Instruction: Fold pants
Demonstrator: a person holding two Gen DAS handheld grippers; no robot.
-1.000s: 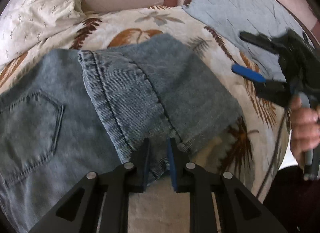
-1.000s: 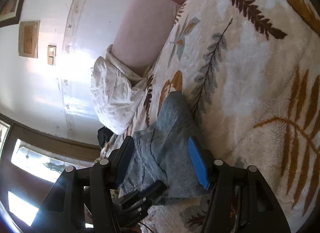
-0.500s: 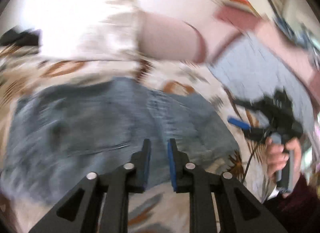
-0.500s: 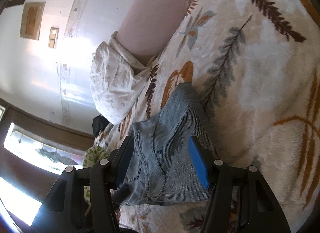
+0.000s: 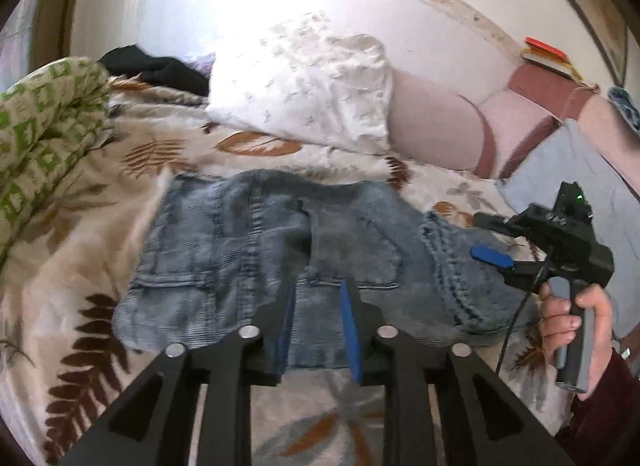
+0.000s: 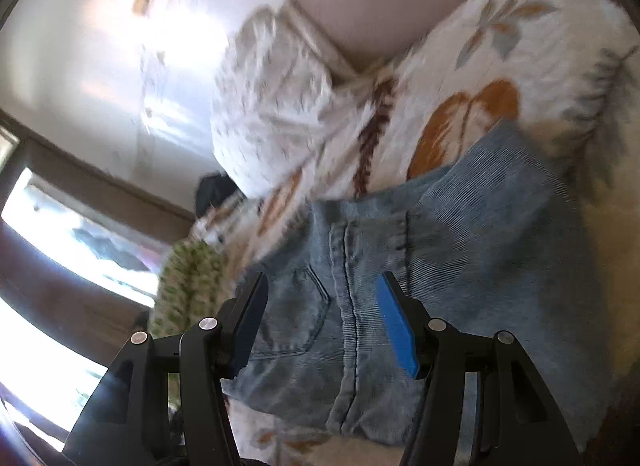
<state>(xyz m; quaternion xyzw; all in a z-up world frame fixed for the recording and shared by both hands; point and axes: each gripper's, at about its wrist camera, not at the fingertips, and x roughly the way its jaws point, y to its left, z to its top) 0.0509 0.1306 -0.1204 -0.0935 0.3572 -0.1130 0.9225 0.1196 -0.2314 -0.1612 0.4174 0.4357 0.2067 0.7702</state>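
Folded blue jeans (image 5: 248, 258) lie flat on the leaf-patterned bedspread (image 5: 80, 306), with a turned-over leg hem at their right end. My left gripper (image 5: 316, 290) hovers just in front of the jeans' near edge. Its jaws are opening, and nothing is pinched between them. In the left wrist view a hand holds my right gripper (image 5: 494, 242) over the hem at the right, open. In the right wrist view the jeans (image 6: 480, 246) fill the lower middle, and the right gripper (image 6: 322, 282) stands open above the back pocket with its pads off the cloth.
A white pillow (image 5: 312, 93) and a pink bolster (image 5: 432, 125) lie behind the jeans. A green-patterned quilt (image 5: 44, 125) is bunched at the left, with a black garment (image 5: 160, 69) beyond it. A light blue cloth (image 5: 560, 173) lies at the right.
The left gripper let go of the jeans' folded hem, drew back and swung left, and its jaws widened. The right gripper moved in over the jeans, still open.
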